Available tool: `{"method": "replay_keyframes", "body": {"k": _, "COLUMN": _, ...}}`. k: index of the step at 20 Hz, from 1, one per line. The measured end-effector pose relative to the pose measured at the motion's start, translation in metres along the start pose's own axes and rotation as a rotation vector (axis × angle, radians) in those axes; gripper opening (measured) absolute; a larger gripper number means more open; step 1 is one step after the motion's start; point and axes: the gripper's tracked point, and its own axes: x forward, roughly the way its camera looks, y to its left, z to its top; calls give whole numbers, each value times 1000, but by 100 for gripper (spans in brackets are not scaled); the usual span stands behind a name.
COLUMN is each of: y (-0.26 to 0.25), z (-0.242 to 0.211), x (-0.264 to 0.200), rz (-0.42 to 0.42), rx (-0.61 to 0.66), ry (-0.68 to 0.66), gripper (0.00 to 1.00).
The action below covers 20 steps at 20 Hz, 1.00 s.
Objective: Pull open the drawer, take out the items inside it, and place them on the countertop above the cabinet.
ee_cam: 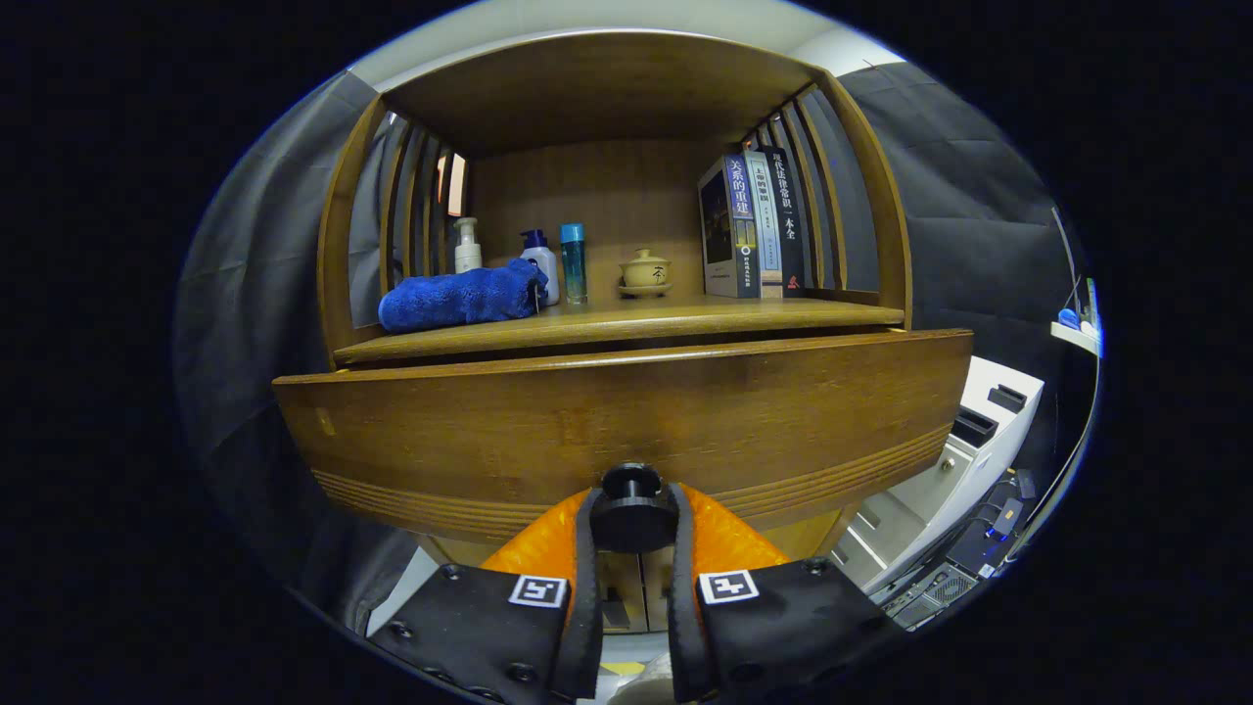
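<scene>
The wooden drawer front (626, 416) stands pulled out toward me, away from the cabinet body. Its round dark knob (632, 509) sits between my two fingers, and my gripper (632, 534) is shut on it, both fingers pressing its sides. Above the drawer lies the wooden countertop (685, 318) of the cabinet. The inside of the drawer is hidden behind its front panel.
On the countertop lie a folded blue towel (460, 297), a white pump bottle (467, 247), a blue-capped pump bottle (541, 262), a slim blue bottle (574, 261), a small lidded cup (645, 271) and three upright books (752, 225). A white cabinet (969, 450) stands to the right.
</scene>
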Motion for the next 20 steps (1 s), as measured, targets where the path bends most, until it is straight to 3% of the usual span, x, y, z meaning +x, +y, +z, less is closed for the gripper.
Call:
{"method": "replay_keyframes", "body": {"k": 14, "y": -3, "z": -22, "x": -56, "rz": 25, "rx": -40, "ry": 7, "gripper": 36}}
{"method": "replay_keyframes", "body": {"k": 17, "y": -3, "z": -23, "x": -62, "rz": 14, "rx": -37, "ry": 5, "gripper": 28}}
{"method": "replay_keyframes", "body": {"k": 20, "y": -4, "z": -28, "x": -72, "rz": 14, "rx": -48, "ry": 16, "gripper": 28}}
